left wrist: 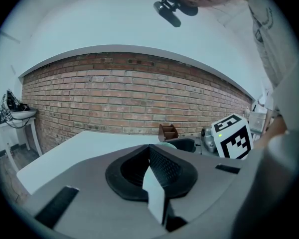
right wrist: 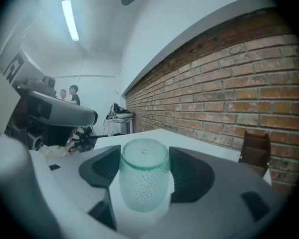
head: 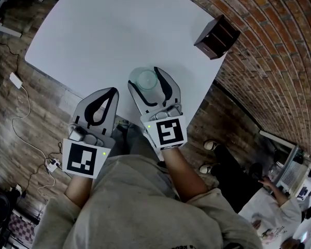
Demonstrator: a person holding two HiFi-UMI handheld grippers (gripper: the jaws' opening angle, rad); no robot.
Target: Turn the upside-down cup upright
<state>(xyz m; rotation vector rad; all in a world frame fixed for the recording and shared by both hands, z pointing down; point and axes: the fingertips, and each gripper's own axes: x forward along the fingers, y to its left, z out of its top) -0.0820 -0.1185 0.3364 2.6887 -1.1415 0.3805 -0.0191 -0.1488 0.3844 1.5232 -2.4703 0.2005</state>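
Note:
A clear greenish cup point(head: 146, 80) with a dotted wall sits between the jaws of my right gripper point(head: 145, 75), near the front edge of the white table point(head: 119, 30). In the right gripper view the cup point(right wrist: 143, 178) has its closed base up and mouth down, and both pads press its sides, so the right gripper point(right wrist: 144, 158) is shut on it. My left gripper point(head: 112, 91) is over the table's front edge, left of the cup. In the left gripper view it point(left wrist: 150, 151) is shut with nothing between its jaws.
A dark brown wooden box point(head: 217, 37) stands at the table's right edge, against the brick wall point(left wrist: 139, 98). Cables and a power strip point(head: 20, 87) lie on the floor to the left. A seated person point(head: 269, 211) is at the lower right.

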